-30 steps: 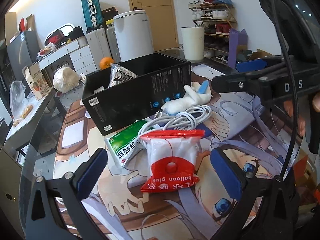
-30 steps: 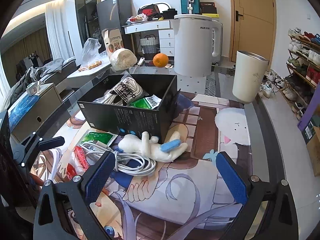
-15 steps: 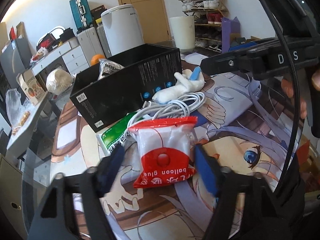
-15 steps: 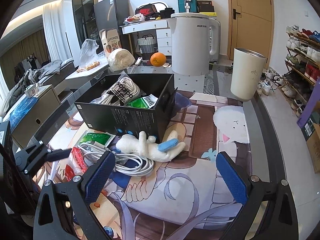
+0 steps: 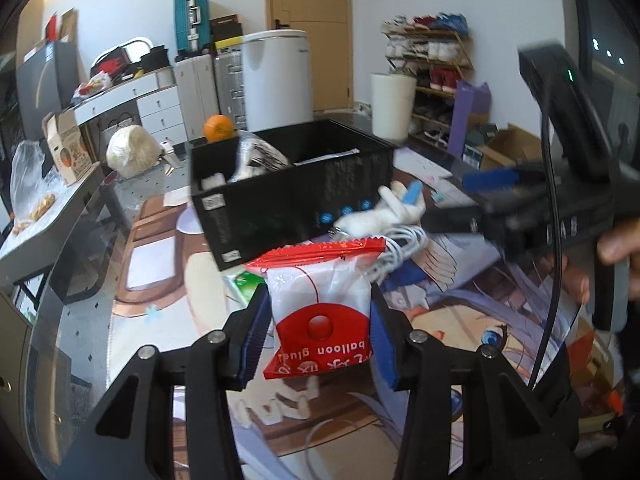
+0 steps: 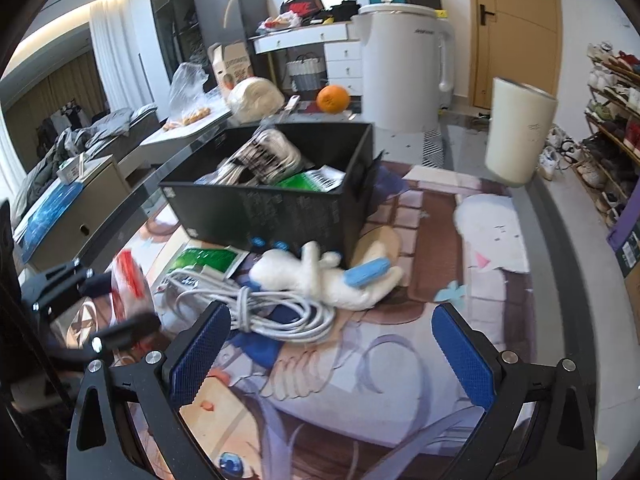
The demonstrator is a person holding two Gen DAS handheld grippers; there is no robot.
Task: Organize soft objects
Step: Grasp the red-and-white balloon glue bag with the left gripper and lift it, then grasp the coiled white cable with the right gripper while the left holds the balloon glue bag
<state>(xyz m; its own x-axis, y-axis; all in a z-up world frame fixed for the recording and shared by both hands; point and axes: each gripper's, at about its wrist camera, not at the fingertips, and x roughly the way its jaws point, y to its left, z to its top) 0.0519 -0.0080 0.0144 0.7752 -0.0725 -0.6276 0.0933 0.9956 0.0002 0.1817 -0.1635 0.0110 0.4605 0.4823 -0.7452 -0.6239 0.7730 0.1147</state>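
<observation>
I'm closing my left gripper (image 5: 318, 338) on the red-and-white balloon glue packet (image 5: 320, 304); its jaws are narrowing, blue pads pressing both sides, and the packet is hanging between them above the table (image 5: 168, 320), in front of the black box (image 5: 296, 196). My right gripper (image 6: 332, 350) is hovering with its jaws standing wide and nothing between them, over the white cable bundle (image 6: 256, 304) and the white plush toy (image 6: 332, 280) lying beside the box.
</observation>
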